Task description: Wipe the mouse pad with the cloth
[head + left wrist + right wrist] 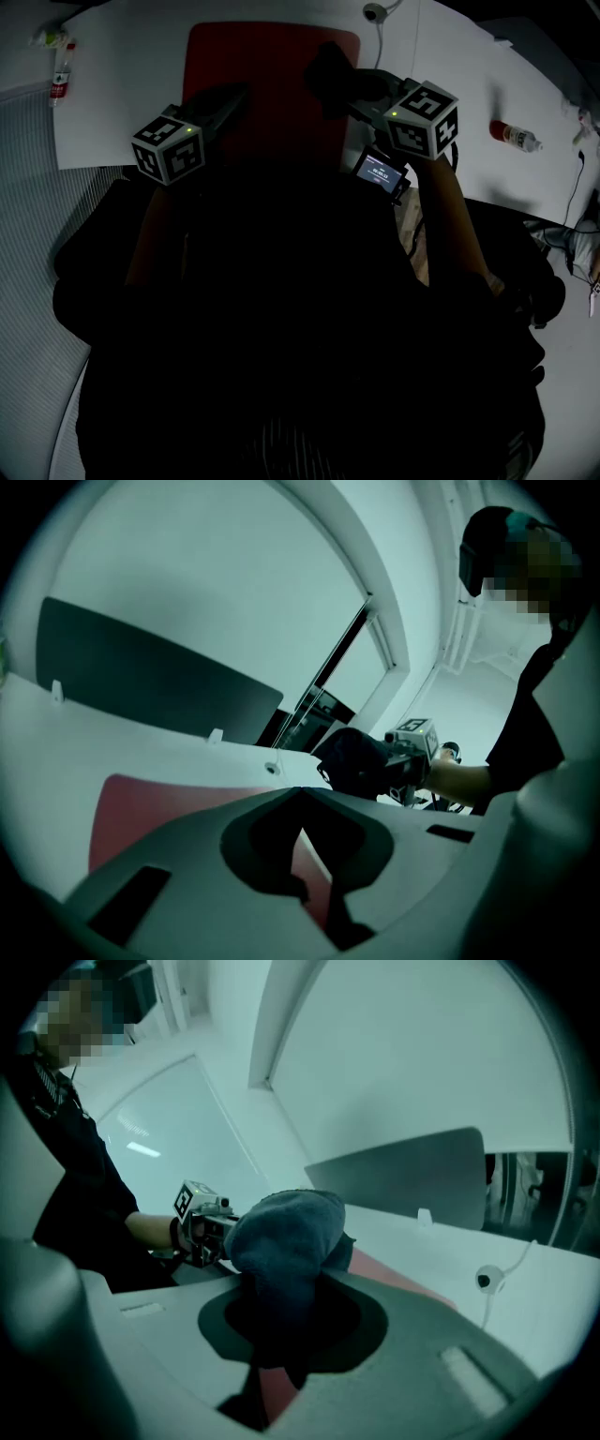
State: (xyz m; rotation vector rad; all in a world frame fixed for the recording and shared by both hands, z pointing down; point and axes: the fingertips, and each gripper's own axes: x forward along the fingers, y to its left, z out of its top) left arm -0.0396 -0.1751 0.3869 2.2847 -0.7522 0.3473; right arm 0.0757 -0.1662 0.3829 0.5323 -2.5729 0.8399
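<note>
A red mouse pad (272,89) lies on the white table (122,103), straight ahead. My right gripper (345,86) is shut on a bunched dark cloth (326,67), which hangs over the pad's right part. Whether it touches the pad I cannot tell. In the right gripper view the cloth (286,1232) bulges out between the jaws above the pad (398,1277). My left gripper (230,97) hovers over the pad's left part, shut with nothing in it. Its view shows the pad (155,803) below and the cloth (361,757) to the right.
A small bottle with a red label (61,80) lies at the table's far left, and another red bottle (514,136) at the right. A small round camera on a cable (375,12) sits behind the pad. A dark panel (159,672) stands along the table's back edge.
</note>
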